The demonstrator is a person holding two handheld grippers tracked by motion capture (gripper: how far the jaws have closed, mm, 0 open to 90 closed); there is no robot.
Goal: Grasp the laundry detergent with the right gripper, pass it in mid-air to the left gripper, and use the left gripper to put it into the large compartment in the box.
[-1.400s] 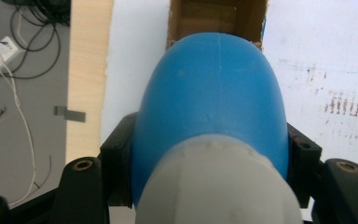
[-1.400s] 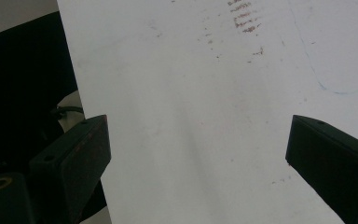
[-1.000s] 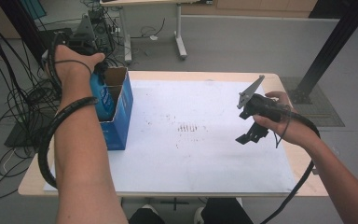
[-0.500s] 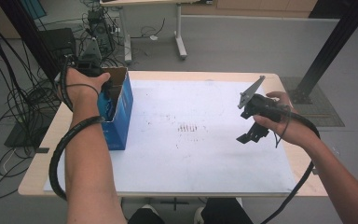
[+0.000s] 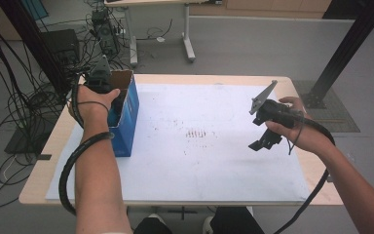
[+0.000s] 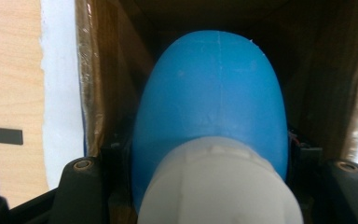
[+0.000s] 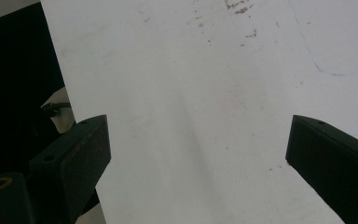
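Note:
A blue bottle [image 6: 214, 102] with a white cap [image 6: 219, 186] points down into an open cardboard box [image 6: 107, 70]. My left gripper [image 6: 209, 156] is shut on it, a jaw on either side of the bottle's body. In the high view the person's left hand holds that gripper [image 5: 117, 100] down in the top of the blue box [image 5: 126, 124] at the table's left; the bottle is hidden there. My right gripper [image 5: 263, 141] hangs over the right part of the white sheet [image 5: 199, 161]. Its jaws [image 7: 198, 144] stand wide open with nothing between them.
The white sheet [image 7: 191, 70] covers most of the wooden table [image 5: 48, 161] and carries small brown marks [image 5: 197, 132] at its middle. Cables [image 5: 9, 112] lie on the floor at the left. A black post [image 5: 345, 53] rises beyond the right corner.
The left hand has sunk, taking the blue bottle from above the box down into it. The right hand has kept still.

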